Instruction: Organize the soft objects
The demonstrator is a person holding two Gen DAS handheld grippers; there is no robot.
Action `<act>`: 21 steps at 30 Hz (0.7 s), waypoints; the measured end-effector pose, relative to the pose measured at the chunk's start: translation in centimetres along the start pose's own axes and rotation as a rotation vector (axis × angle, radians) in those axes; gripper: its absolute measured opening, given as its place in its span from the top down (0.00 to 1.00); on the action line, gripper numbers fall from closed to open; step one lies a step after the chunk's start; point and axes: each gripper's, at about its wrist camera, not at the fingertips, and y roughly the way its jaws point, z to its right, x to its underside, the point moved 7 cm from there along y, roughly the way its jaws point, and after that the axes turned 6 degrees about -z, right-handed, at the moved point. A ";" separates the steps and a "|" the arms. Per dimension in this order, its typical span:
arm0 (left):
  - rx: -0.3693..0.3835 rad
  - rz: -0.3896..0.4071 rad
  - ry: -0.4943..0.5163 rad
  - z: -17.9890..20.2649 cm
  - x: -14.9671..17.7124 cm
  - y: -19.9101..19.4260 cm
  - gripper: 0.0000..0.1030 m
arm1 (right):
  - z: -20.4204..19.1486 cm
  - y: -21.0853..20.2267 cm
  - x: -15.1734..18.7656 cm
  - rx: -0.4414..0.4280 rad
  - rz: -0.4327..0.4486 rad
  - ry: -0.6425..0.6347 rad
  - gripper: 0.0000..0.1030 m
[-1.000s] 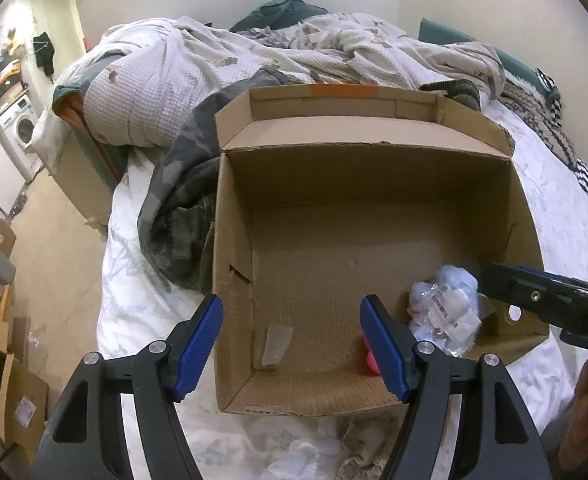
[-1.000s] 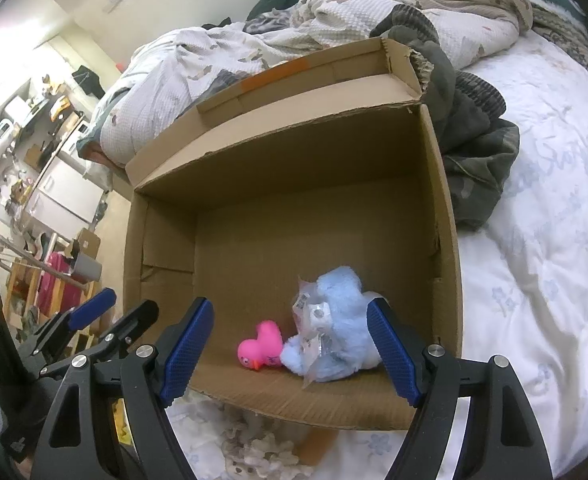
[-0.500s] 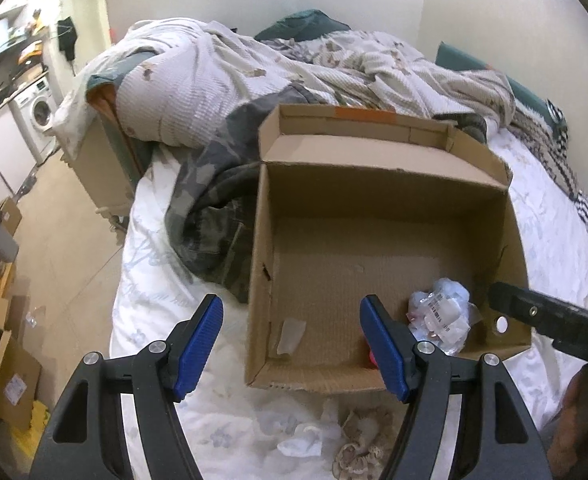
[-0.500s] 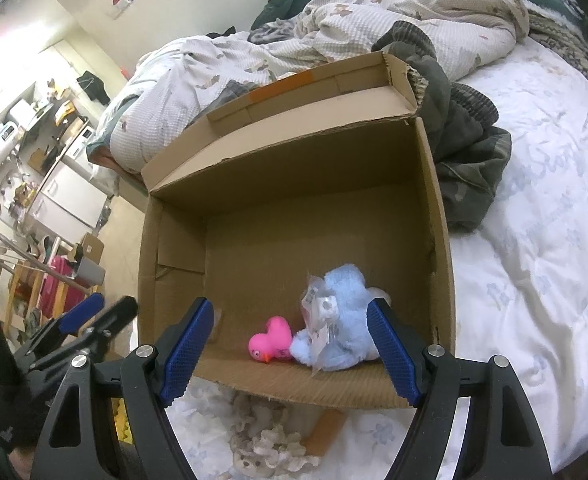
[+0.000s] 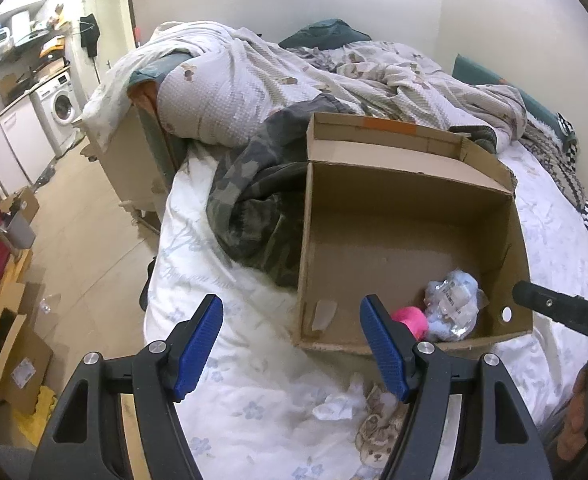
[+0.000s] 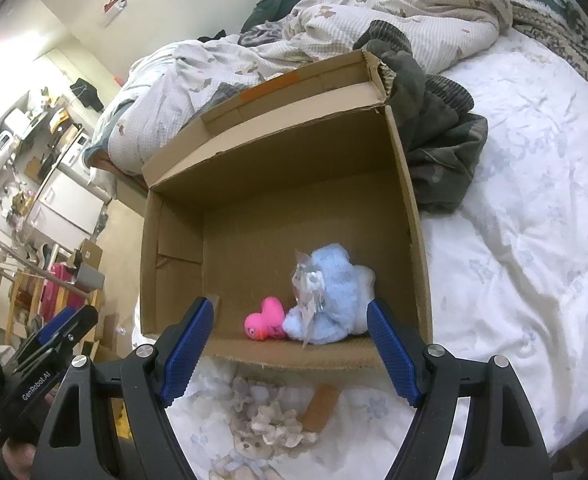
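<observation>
Two soft toys, a pink plush (image 6: 265,317) and a blue plush (image 6: 334,294), lie touching in the cardboard box (image 6: 410,216) on the bed; both hand-held grippers, left (image 5: 292,346) and right (image 6: 290,350), gape empty, the bear-print cloth (image 6: 254,420) just below the right.

Left gripper (image 5: 292,344) gapes empty above bed (image 5: 230,360), beside cardboard box (image 5: 410,220).

Both of my wrist views are evenly lit by soft indoor light, brightest on the white floral bedsheet (image 5: 254,364), with mild glare near the kitchen area at upper left. The open brown cardboard box (image 6: 410,200) holds a soft shadow under its far wall. Fisheye curvature bends the edges, the corners vignette to black, and focus stays sharp centrally, softening toward the rim.
</observation>
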 end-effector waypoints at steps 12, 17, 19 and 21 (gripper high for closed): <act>-0.027 -0.042 0.036 -0.5 3.6 -0.2 0.34 | 0.2 -1.9 2.8 -0.015 -0.008 -0.035 0.19; -0.028 -0.081 0.049 -0.8 5.4 0.4 0.34 | 0.7 -1.7 4.8 -0.009 -0.050 -0.035 0.19; -0.028 -0.100 0.042 -1.0 5.9 0.7 0.34 | 0.8 -1.5 5.4 -0.002 -0.067 -0.036 0.19; -0.023 -0.114 0.020 -1.3 5.9 0.9 0.34 | 0.8 -1.2 5.8 0.001 -0.084 -0.032 0.19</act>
